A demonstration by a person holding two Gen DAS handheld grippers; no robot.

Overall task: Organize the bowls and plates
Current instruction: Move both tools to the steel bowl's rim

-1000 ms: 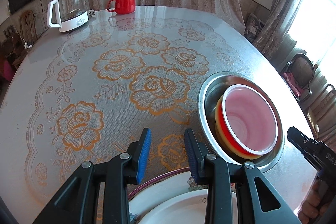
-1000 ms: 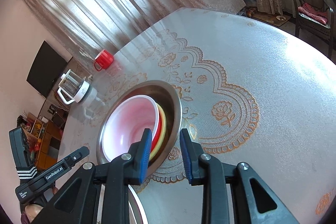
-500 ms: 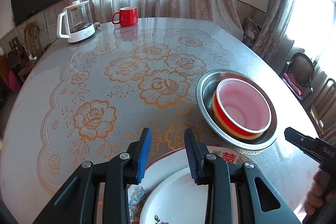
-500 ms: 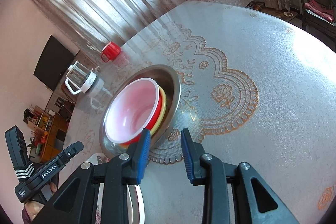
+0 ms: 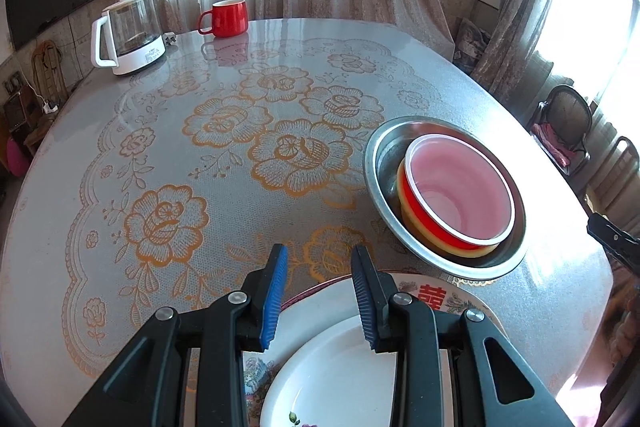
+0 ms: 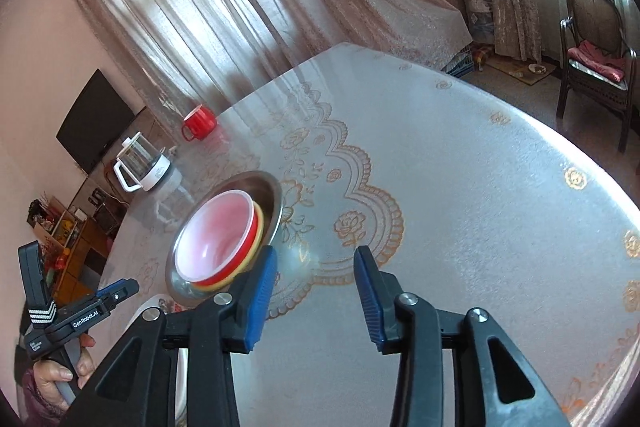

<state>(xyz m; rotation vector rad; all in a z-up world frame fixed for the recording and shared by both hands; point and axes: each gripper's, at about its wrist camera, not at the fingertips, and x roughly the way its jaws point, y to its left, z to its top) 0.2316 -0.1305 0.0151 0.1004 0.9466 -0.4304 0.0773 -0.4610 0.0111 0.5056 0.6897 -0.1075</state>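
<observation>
Bowls sit nested near the table's edge: a pink-lined red plastic bowl inside a yellow bowl, both resting in a wide stainless steel basin. Stacked this way they take one spot instead of three, which looks like the sorting already done for the bowls. Just beside the basin, nearer the person, a large white plate with a red character and painted rim carries a smaller plain white plate with a small flower sprig, likewise largest at the bottom so the pile stays steady.

The left gripper hovers over the plates' far rim, its blue pads parted with nothing between them; it touches neither plate as far as I can tell. The right gripper hangs above bare floral-patterned table beside the basin, its jaws opening and empty, clear of the basin's rim.

At the table's far side stand a red ceramic mug and a glass kettle with a white base, well apart from the stacks. Judging by this, the organizing seems close to finished.
</observation>
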